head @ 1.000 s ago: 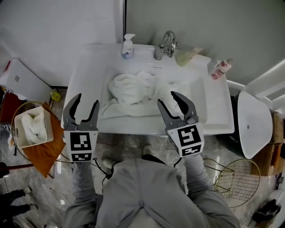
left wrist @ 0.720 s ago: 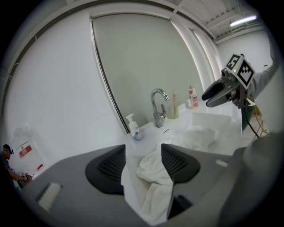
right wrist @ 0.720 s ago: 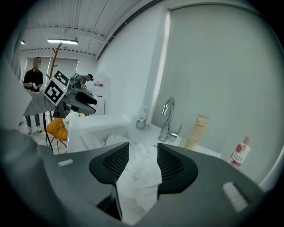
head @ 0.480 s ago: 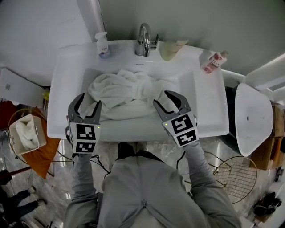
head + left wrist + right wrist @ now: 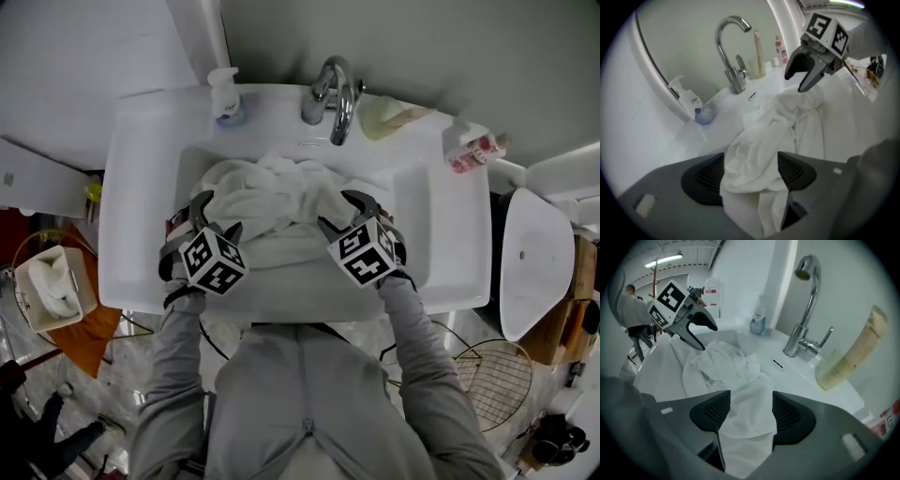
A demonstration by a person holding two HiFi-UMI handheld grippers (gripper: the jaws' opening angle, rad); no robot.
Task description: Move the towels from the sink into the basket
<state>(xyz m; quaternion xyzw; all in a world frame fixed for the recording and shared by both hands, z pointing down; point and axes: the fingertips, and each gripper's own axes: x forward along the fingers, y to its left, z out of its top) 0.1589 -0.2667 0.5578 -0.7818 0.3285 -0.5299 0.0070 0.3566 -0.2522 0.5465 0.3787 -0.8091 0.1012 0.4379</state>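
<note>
The left hand-held gripper (image 5: 751,171) and right hand-held gripper (image 5: 751,411), jaws just opened, straddle soft, limp towels (image 5: 272,187); we pinch thick folds.

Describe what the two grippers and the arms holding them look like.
The left gripper and right gripper are both dark grey. Each has two curved fingers whose inner faces carry ribbed black pads. Each also bears a white cube printed with black square markers. The person wears a grey top with long sleeves.
</note>
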